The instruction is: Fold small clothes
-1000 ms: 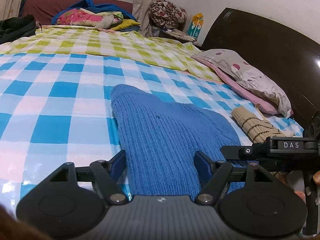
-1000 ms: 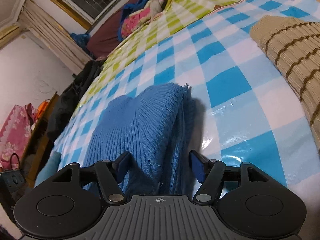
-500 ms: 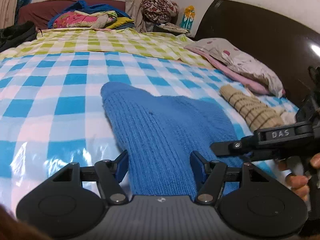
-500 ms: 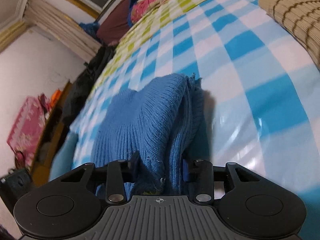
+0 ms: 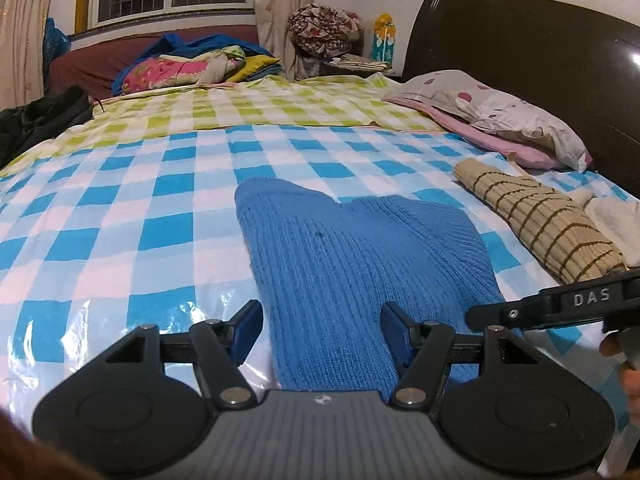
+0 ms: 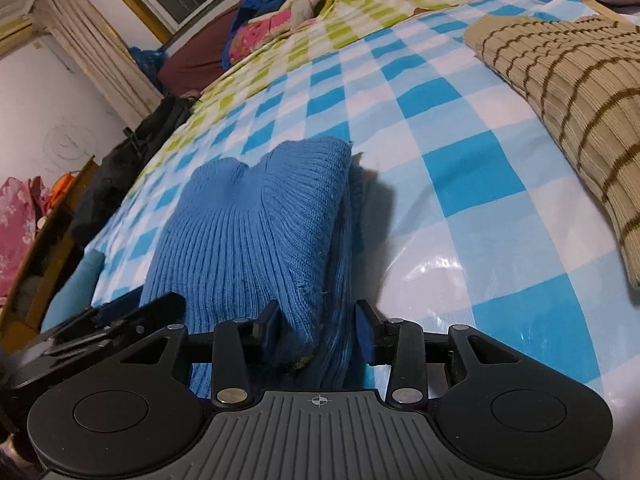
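Both tools sit at the near edge of a blue knit garment (image 5: 352, 264) lying on the bed's blue-checked cover (image 5: 120, 220). In the left wrist view, the left tool (image 5: 322, 330) has its blue-padded fingers spread wide, one on either side of the garment's near end; the left pad rests over the cover just beside the knit, the right pad lies against the knit itself, and neither pinches. The right tool's black body, marked "DAS", enters that view at 3 o'clock, with a bit of the person's hand (image 5: 624, 364) below it.

In the right wrist view, the right tool (image 6: 318, 328) has its fingers partly drawn in around the garment's folded right edge, where several knit layers stack; the left pad touches the fold, but whether the layers are truly clamped I cannot tell. The left tool's dark body shows at 9 o'clock of that view.

The garment lies folded, with two rounded lobes at its far end, in the middle of the blue-checked area. At 2 o'clock from it, well apart, lies a tan knit garment with brown stripes (image 5: 540, 220). Beyond that, toward 1 o'clock, a spotted pillow (image 5: 500, 116) leans near the dark headboard (image 5: 540, 48).
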Tool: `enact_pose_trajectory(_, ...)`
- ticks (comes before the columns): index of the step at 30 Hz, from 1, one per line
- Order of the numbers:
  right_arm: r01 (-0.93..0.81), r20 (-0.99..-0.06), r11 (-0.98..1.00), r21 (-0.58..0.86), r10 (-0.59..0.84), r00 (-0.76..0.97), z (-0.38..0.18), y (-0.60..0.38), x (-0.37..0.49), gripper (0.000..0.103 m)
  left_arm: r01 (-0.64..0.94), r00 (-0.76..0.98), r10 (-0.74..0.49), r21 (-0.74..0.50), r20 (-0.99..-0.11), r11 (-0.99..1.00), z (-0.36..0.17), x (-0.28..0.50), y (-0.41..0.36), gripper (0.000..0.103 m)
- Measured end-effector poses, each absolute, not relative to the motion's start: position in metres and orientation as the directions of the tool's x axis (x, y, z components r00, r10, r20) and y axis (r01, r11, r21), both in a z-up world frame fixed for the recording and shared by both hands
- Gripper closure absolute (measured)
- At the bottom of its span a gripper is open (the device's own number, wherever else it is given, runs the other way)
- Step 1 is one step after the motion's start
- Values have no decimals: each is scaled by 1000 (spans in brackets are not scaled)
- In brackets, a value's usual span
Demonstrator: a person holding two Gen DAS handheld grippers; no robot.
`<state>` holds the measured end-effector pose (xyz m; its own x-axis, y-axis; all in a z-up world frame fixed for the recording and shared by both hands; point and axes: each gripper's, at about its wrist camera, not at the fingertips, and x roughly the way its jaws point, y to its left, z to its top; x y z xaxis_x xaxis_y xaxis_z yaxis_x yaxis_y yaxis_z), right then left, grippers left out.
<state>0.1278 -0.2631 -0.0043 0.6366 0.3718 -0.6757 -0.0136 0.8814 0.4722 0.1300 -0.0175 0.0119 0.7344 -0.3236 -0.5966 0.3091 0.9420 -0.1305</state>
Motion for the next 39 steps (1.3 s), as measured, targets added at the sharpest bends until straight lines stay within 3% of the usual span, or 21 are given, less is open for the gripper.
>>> enact_pose_trajectory(10, -53, -605, 958, 282, 220, 765, 40, -251, 131, 66, 325, 754, -304, -71, -582, 943, 17, 129, -24, 35)
enact_pose_trajectory(19, -22, -636, 914, 406, 299, 711, 11, -253, 205, 59, 320, 752, -311, -90, -582, 943, 11, 141, -29, 34)
enact_pose_trajectory(20, -17, -634, 905, 426, 311, 708, 7, -255, 208, 59, 320, 752, -310, -89, -582, 943, 11, 142, -29, 33)
enact_pose_trajectory(22, -45, -619, 897, 439, 338, 709, 8, -256, 206, 82, 319, 752, -312, -94, -581, 943, 11, 143, -28, 33)
enact_pose_trajectory(25, -83, -600, 915, 394, 325, 731, 15, -252, 192, 87, 318, 766, -308, -84, -565, 944, 12, 139, -29, 33)
enact_pose_trajectory(29, -85, -563, 922, 377, 301, 770, 25, -261, 169, 89, 333, 810, -293, -13, -508, 943, 12, 130, -40, 33)
enact_pose_trajectory(32, -43, -571, 924, 380, 271, 775, 19, -268, 175, 90, 351, 802, -290, 19, -522, 936, 7, 134, -50, 33)
enact_pose_trajectory(39, -1, -609, 911, 413, 277, 744, 3, -274, 181, 85, 325, 783, -293, -40, -549, 945, 6, 138, -48, 32)
